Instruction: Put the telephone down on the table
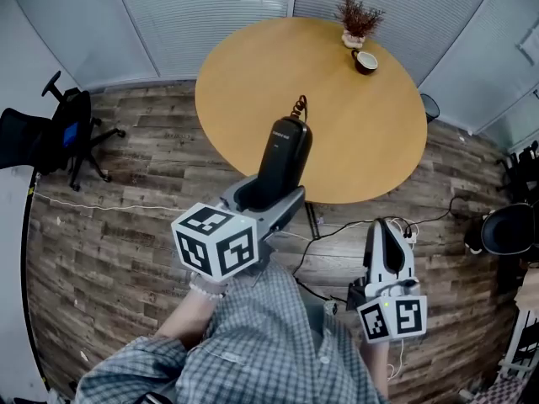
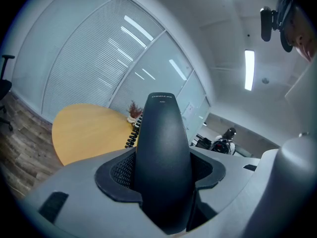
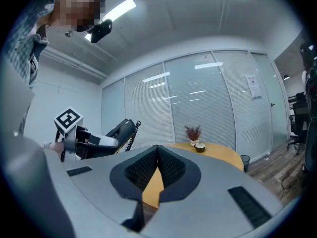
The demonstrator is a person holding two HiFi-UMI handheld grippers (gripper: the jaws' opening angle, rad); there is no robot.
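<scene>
**Firmly held, but by one end: where the set-down could slip**

Head view: the left gripper [image 1: 263, 199] clamps the lower end of the black telephone handset [image 1: 285, 154]. Most of the handset sticks out past the jaws, toward the near edge of the round table [image 1: 253, 82]. A coiled cord [image 1: 299, 105] rises from the handset's far tip. Released this close to the rim, the handset would likely tip back off onto the wooden floor [image 1: 126, 251]. The right gripper [image 1: 386, 230] hangs lower, to the right of the left one and off the table, above loose cables [image 1: 337, 242].

Left gripper view: both jaws press the handset [image 2: 162, 152] between their pads, and it fills the gap. Because the grip sits at one end, a tilt or knock may swing the long free part. The cord [image 2: 132, 133] hangs just left of the handset. If it catches or pulls taut, it could drag the handset sideways as the jaws let go.

Right gripper view: the jaws of the right gripper [image 3: 157, 155] are closed tip to tip with nothing between them, so it offers no steadying support. A dried plant [image 3: 193, 132] and a cup [image 3: 200, 147] stand well ahead on the table's far side, so an overshoot or a whipping cord could reach them.
</scene>
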